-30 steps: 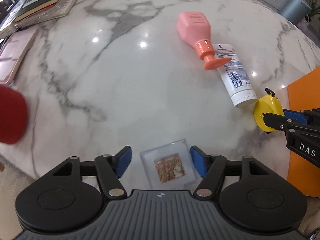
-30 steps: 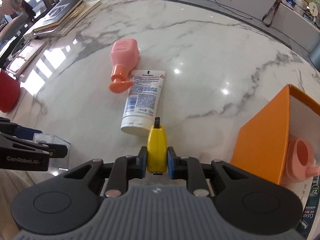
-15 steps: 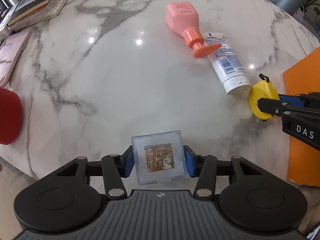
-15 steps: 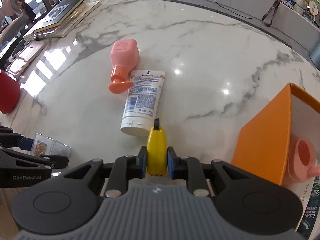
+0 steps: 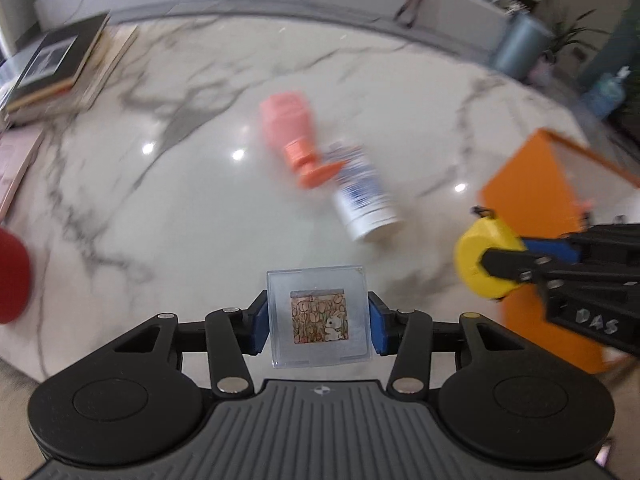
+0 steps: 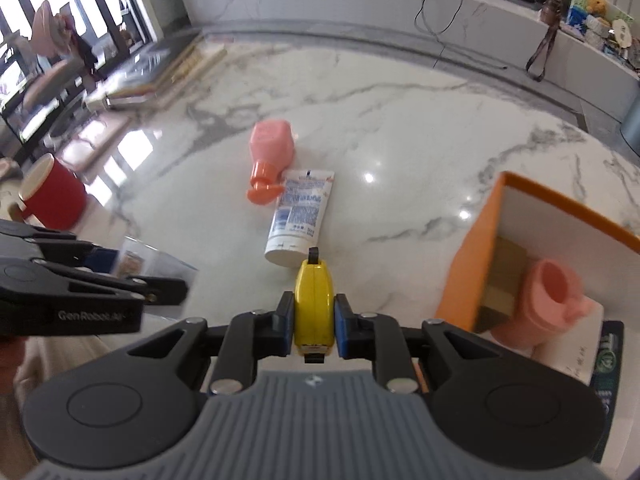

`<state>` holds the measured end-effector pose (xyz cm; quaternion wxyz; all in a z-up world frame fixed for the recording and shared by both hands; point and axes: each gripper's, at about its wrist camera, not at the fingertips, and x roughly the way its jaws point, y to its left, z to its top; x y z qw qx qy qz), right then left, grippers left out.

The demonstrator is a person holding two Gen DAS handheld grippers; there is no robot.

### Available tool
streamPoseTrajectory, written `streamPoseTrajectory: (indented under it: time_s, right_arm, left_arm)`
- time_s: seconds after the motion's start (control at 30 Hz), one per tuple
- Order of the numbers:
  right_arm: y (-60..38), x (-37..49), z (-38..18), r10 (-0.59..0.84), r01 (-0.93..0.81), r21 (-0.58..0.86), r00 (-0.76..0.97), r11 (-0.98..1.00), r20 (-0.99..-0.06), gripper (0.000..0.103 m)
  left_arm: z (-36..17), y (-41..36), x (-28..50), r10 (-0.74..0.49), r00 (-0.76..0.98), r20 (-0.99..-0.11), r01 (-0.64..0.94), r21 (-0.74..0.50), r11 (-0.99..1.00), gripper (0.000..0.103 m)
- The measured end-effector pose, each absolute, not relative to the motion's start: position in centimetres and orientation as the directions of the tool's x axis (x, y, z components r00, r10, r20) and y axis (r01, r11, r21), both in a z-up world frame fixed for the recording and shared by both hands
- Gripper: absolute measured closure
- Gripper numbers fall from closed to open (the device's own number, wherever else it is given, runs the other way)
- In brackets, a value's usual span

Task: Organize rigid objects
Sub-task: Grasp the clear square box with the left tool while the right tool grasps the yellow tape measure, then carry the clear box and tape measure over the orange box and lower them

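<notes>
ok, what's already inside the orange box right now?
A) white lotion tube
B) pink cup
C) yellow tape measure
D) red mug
B: the right wrist view shows the pink cup inside the orange box; the white lotion tube lies on the marble table.

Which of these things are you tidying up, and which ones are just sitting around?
Being tidied:
clear case, held by the left gripper
yellow tape measure, held by the right gripper
pink bottle
white tube
orange box, with a pink cup inside

Just sitting around:
red mug
books
</notes>
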<state>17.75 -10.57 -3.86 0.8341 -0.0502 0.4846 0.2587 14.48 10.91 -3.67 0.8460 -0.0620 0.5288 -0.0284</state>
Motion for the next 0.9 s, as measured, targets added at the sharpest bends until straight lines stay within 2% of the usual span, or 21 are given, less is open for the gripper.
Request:
streamPoseTrajectory:
  time_s: [0.43, 0.7, 0.9]
  right_arm:
    - [-21.2, 13.7, 1.3, 0.394, -0.328, 0.234, 0.610, 0.915, -0.687, 0.084]
    - [-29.3, 13.8, -0.4, 0.261, -0.140, 0.224, 0.637, 0.964, -0.725, 0.084]
    - [-32.2, 14.5, -2.6, 0.216, -0.066, 0.223, 0.615, 0.973, -0.758, 0.084]
  left_arm:
    - [2.0, 1.8, 14.6, -0.258, 0.567, -0.782, 0.164, -0.199, 0.966, 0.049]
    - [1.4, -4.8, 15.9, -0.336, 0.529, -0.779, 0.327, -0.178, 0.928, 0.049]
    - [0.0, -9.0, 16.9, -0.362, 0.480, -0.799, 0.400, -0.168, 0.901, 0.049]
